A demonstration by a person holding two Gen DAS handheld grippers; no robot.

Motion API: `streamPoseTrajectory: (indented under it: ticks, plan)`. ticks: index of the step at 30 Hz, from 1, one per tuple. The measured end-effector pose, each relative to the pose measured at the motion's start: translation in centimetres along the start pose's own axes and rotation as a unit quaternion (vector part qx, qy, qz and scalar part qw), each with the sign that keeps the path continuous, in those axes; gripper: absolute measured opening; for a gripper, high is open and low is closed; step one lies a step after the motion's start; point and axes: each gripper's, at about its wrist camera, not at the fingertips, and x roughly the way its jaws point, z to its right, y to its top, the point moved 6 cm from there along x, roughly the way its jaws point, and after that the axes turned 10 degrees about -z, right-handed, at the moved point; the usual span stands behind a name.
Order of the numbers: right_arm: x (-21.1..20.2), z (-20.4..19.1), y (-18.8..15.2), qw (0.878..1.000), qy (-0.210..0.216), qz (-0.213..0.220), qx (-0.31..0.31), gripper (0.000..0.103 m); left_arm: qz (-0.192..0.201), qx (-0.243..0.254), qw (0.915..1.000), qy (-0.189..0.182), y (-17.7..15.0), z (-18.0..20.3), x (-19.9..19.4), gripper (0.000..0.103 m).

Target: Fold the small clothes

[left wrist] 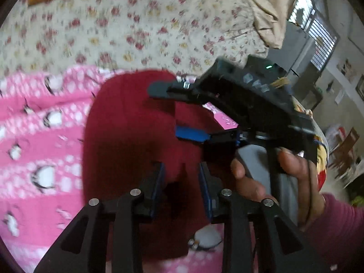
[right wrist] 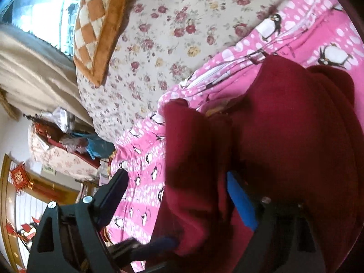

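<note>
A dark red garment [left wrist: 127, 136] lies bunched on a pink penguin-print blanket [left wrist: 34, 136] spread over the flowered bed [left wrist: 113, 29]. The left gripper [left wrist: 182, 177] has its jaws slightly apart over the red cloth, clamping nothing. The right gripper [right wrist: 177, 182] is spread wide, with a fold of the garment between its fingers, unpinched.

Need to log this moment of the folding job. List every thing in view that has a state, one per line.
dark red garment: lying bunched in folds on the pink blanket, not flat.
pink penguin blanket: spread over the bed under the garment.
left claw: narrowly open above the garment, gripping nothing.
right claw: wide open, holding nothing.
checked orange cushion: lying on the floral sheet.
</note>
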Motion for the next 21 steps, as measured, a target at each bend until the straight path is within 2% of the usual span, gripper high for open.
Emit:
streamPoseTrajectory:
  ticks: [3, 5, 9, 10, 11, 13, 14, 17, 21]
  plan:
    - [0.2, 0.0, -0.2, 1.000, -0.015, -0.007, -0.011, 0.090, 0.043, 0.007, 0.9990, 0.011, -0.7, -1.4, -3.6, 0.011]
    - [1.1, 0.1, -0.6, 0.998, -0.048, -0.020, -0.025, 0.090, 0.055, -0.003, 0.9982, 0.021, -0.8, -2.7, -4.5, 0.012]
    - [3.0, -0.6, -1.2, 0.986, -0.140, -0.033, -0.079, 0.088, 0.029, -0.068, 0.9937, 0.083, -0.7, -7.3, -3.0, 0.012]
    - [3.4, -0.9, -1.3, 0.981, -0.164, -0.037, -0.098, 0.070, 0.011, -0.085, 0.9918, 0.095, -0.9, -8.1, -2.1, 0.012]
    - [4.1, -1.3, -1.6, 0.973, -0.189, -0.053, -0.124, 0.042, 0.000, -0.096, 0.9907, 0.097, -1.1, -8.6, -1.3, 0.012]
    - [3.8, -2.3, -1.5, 0.969, -0.191, -0.059, -0.145, 0.026, -0.011, -0.099, 0.9905, 0.095, -1.5, -8.6, -0.7, 0.012]
    - [3.2, -2.9, -1.4, 0.968, -0.191, -0.056, -0.153, 0.023, -0.009, -0.090, 0.9917, 0.091, -1.5, -8.0, -0.6, 0.012]
    - [0.1, -5.1, -0.8, 0.965, -0.178, -0.043, -0.190, 0.023, 0.007, -0.059, 0.9955, 0.073, -1.5, -6.1, -1.0, 0.012]
    - [-4.3, -4.5, -0.3, 0.951, -0.214, -0.051, -0.219, 0.023, 0.007, -0.035, 0.9978, 0.055, -1.3, -3.9, -0.1, 0.012]
